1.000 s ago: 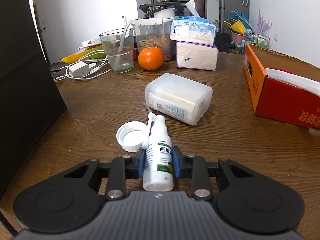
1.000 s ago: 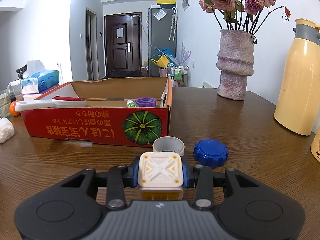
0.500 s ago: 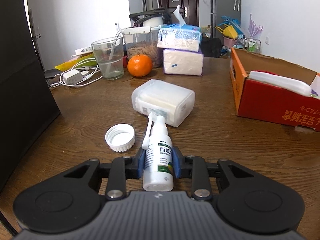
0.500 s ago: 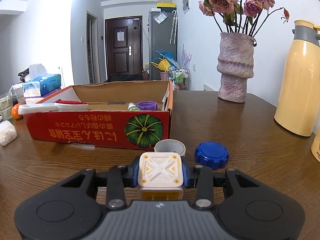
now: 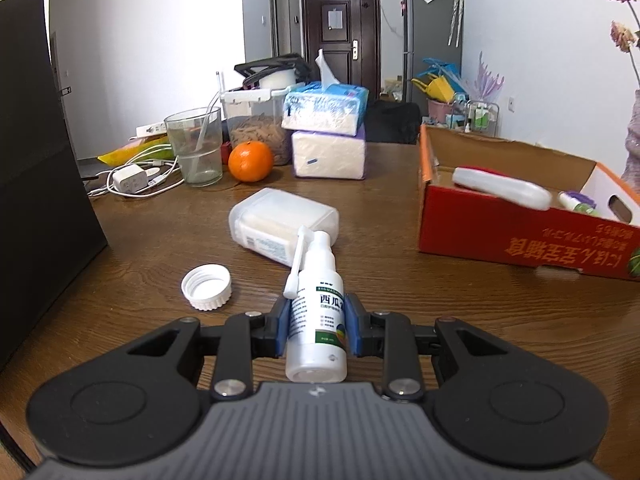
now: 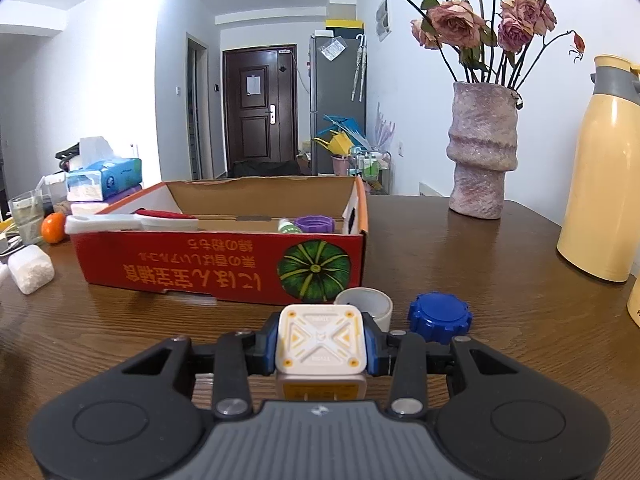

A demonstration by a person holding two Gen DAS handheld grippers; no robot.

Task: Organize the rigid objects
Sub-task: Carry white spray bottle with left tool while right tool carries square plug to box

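My left gripper is shut on a white spray bottle with a green label, its nozzle pointing away from me, held above the brown table. My right gripper is shut on a white square block with yellow markings. An open red cardboard box stands ahead of the right gripper and lies to the right in the left wrist view as the same red box. Inside it I see a white and red tool, a purple cap and a small green-topped bottle.
On the table lie a white cap, a clear plastic case, a roll of tape and a blue cap. Further back stand an orange, a glass, tissue packs, a charger. A vase and yellow flask stand right.
The left gripper has swung right and risen a little with the spray bottle, bringing the red box further into view. The right gripper has stayed nearly still with the block.
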